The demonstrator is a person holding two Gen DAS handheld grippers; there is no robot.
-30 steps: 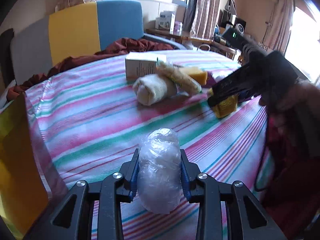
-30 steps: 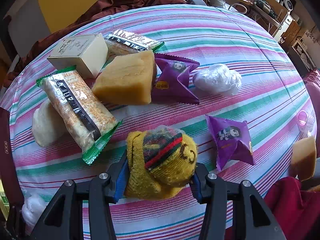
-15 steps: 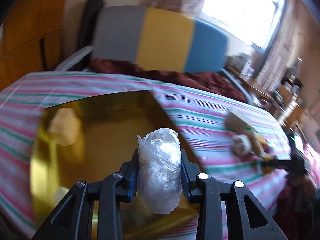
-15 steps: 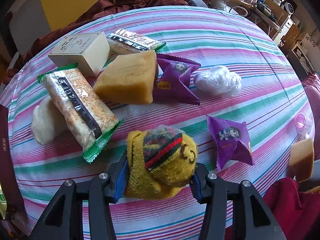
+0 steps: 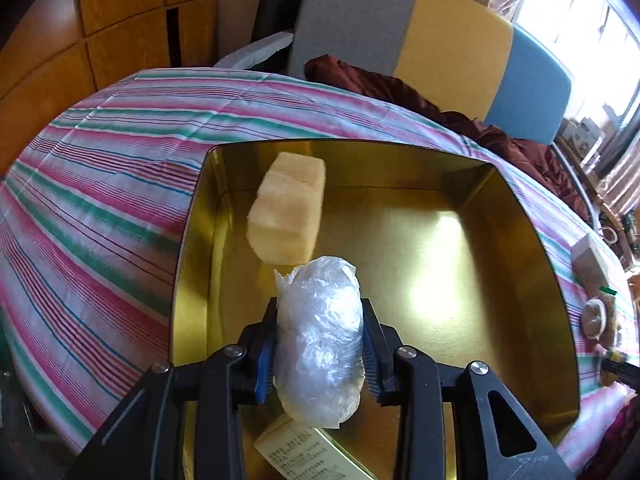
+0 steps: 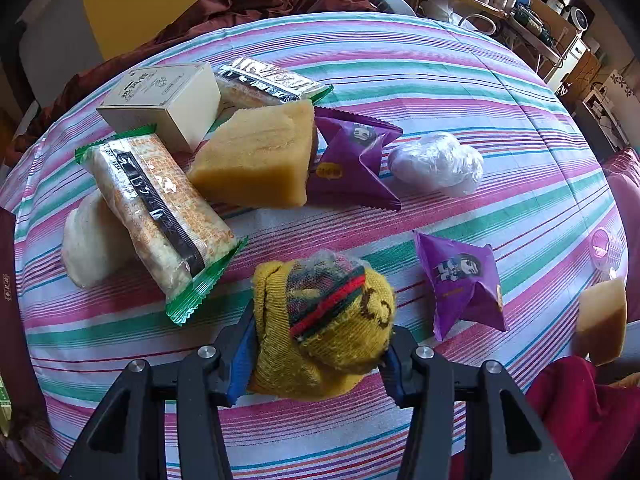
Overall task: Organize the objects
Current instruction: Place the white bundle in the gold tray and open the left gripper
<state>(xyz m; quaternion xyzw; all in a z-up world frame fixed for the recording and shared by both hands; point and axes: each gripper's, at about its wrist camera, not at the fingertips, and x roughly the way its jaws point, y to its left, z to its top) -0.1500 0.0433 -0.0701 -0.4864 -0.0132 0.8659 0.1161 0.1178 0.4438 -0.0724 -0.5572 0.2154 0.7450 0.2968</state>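
The left gripper (image 5: 320, 344) is holding a clear plastic-wrapped bundle (image 5: 320, 336) over the gold metal tin (image 5: 520, 216), needing release, while the right gripper (image 6: 320, 344) is clamping a yellow knitted sock ball (image 6: 324, 324)

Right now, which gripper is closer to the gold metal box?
Left. The left gripper, shut on a clear plastic-wrapped bundle, hangs over the gold metal box. The right gripper holds a yellow knitted sock ball over the striped tablecloth.

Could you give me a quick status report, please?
Left gripper shut on clear plastic-wrapped bundle above gold tin box. Right gripper shut on yellow rolled sock. Nothing blocking.
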